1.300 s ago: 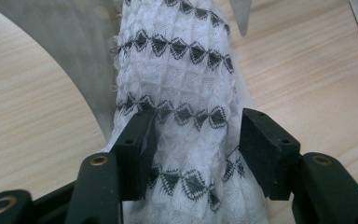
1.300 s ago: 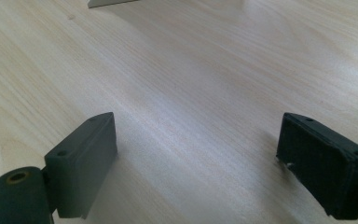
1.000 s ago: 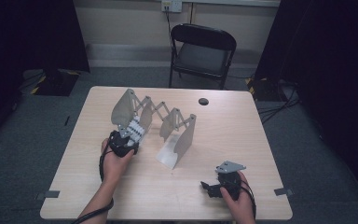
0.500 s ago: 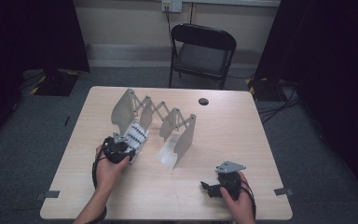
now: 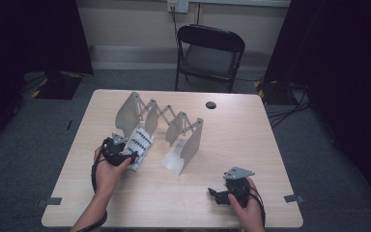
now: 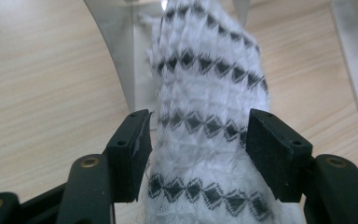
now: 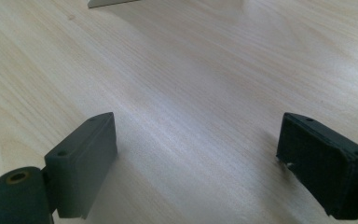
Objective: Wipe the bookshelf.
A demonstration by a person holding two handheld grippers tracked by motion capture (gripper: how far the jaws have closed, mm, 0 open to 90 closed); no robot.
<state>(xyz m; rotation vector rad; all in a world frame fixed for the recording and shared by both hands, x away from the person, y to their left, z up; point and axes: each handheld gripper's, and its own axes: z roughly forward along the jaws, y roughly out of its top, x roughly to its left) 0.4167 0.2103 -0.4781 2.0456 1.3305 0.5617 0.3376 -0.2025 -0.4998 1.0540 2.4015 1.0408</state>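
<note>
- Two jaws of left gripper straddle white sock with black diamonds, just been opening, pads look barely touching, not clamped.
- Sock lies mid-left of high view against expandable metal rack.
- Right gripper spread wide, nothing between.
- Judgement: re-close squarely on sock's middle before lifting it.

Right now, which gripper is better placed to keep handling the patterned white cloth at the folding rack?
Left. The left gripper already straddles the white cloth beside the folding rack, its jaws having just opened. The right gripper sits open over bare table, well away.
</note>
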